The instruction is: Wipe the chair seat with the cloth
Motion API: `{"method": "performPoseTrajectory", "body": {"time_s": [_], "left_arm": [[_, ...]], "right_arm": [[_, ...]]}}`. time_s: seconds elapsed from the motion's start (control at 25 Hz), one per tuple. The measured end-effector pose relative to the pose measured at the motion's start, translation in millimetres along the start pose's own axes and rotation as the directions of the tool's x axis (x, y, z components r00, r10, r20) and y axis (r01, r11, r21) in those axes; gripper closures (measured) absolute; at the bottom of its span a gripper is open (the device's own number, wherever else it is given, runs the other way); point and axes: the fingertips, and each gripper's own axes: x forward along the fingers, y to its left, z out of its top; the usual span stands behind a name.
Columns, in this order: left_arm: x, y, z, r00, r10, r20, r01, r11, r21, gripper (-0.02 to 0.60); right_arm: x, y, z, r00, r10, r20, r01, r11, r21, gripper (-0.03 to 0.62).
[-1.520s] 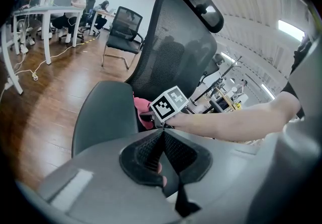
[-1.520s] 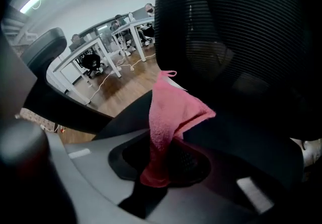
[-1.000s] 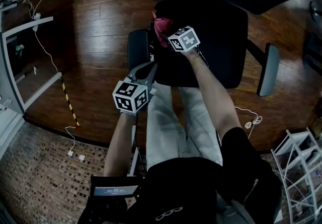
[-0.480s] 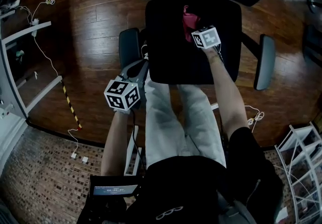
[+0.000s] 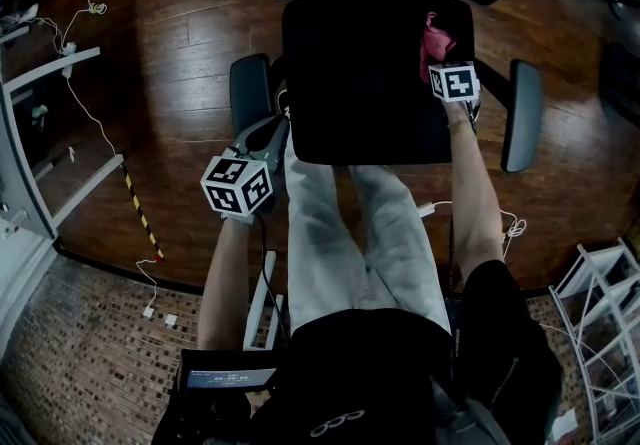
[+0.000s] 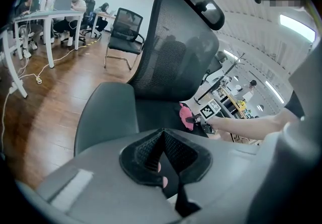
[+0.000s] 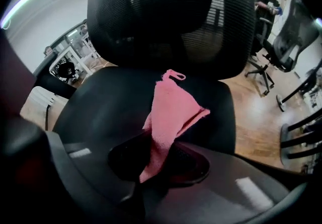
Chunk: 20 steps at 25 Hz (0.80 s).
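Observation:
The black chair seat (image 5: 355,83) lies ahead of the person's knees. A pink cloth (image 5: 434,37) hangs on the seat's right rear part, with my right gripper (image 5: 441,59) shut on it. In the right gripper view the cloth (image 7: 170,112) runs up from between the jaws onto the seat (image 7: 108,107), below the mesh backrest (image 7: 171,16). My left gripper (image 5: 268,133) is shut and holds nothing, hovering beside the left armrest (image 5: 249,88) off the seat's front left corner. The left gripper view shows that armrest (image 6: 105,112), the cloth (image 6: 184,116) and the right gripper's marker cube (image 6: 209,111).
The right armrest (image 5: 524,113) stands just right of my right gripper. White cables (image 5: 95,103) trail over the wooden floor by white desk frames (image 5: 40,63) at left. A white wire rack (image 5: 600,333) stands at lower right. Other chairs (image 7: 289,42) stand behind.
My right gripper has dragged the pink cloth across the seat from its left rear to its right rear. The left gripper has barely shifted beside the left armrest.

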Motion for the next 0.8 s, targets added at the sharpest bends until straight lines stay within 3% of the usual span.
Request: {"method": "performPoseTrajectory", "body": {"time_s": [0.2, 0.48, 0.68, 0.8], "left_arm": [[0, 0, 0, 1.000, 0.002, 0.000, -0.002, 1.000, 0.007, 0.588], [1, -1, -2, 1.000, -0.003, -0.003, 0.003, 1.000, 0.006, 0.588], [0, -1, -2, 1.000, -0.003, 0.006, 0.003, 1.000, 0.006, 0.588], [1, -4, -3, 1.000, -0.014, 0.003, 0.014, 1.000, 0.001, 0.588]], "right_arm": [[-24, -41, -12, 0.984, -0.173, -0.046, 0.173, 0.985, -0.009, 0.520], [-52, -79, -29, 0.901, -0.421, -0.104, 0.413, 0.906, -0.091, 0.520], [-38, -55, -39, 0.894, -0.422, -0.150, 0.405, 0.905, -0.131, 0.520], [-20, -20, -31, 0.927, -0.353, -0.128, 0.332, 0.929, -0.161, 0.520]]}}
